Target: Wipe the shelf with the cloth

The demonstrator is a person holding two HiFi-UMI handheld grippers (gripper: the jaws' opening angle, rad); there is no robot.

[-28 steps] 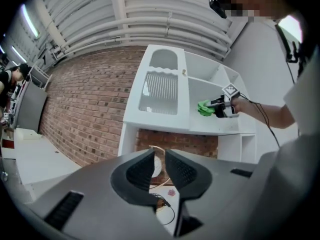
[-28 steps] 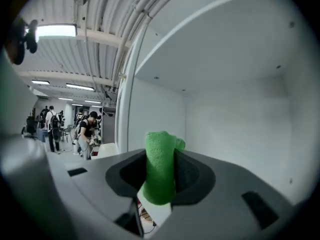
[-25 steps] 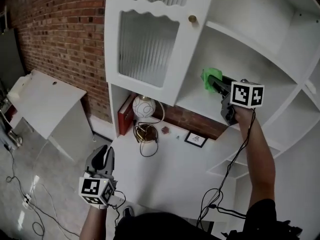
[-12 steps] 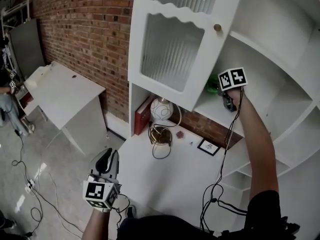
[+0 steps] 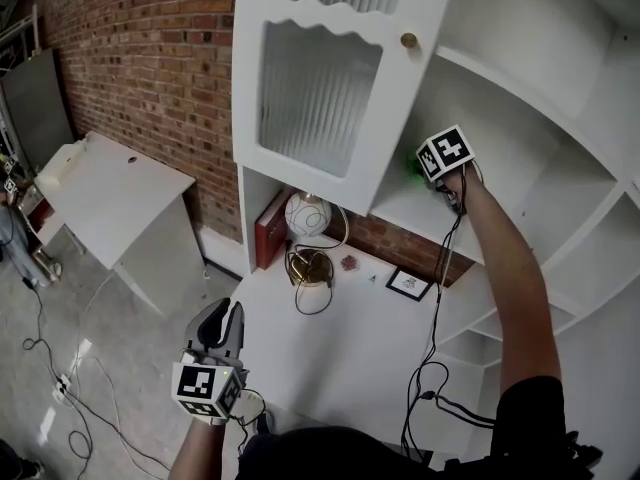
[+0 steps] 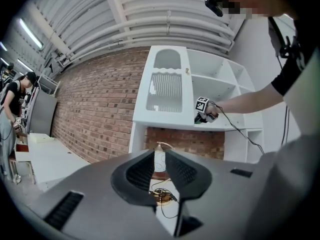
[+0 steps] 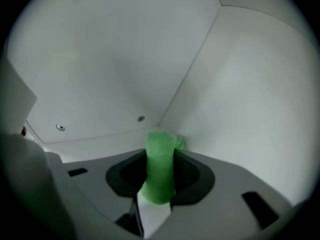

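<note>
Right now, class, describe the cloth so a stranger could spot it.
Find the white cupboard against the brick wall, then the open shelf beside its glass door. The cloth is pinched in the right gripper there, the only bright green thing.

The right arm [image 5: 497, 268] stretches up and forward, the right gripper [image 7: 160, 176] clamped on the green cloth [image 7: 160, 154]. The left gripper [image 5: 224, 313] hangs low by the body, its jaws slightly apart with nothing between them.

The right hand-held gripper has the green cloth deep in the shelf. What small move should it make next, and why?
Probably drag the cloth sideways along the shelf board, away from the back corner: the right hand-held gripper is shut on it, close to that corner.
</note>
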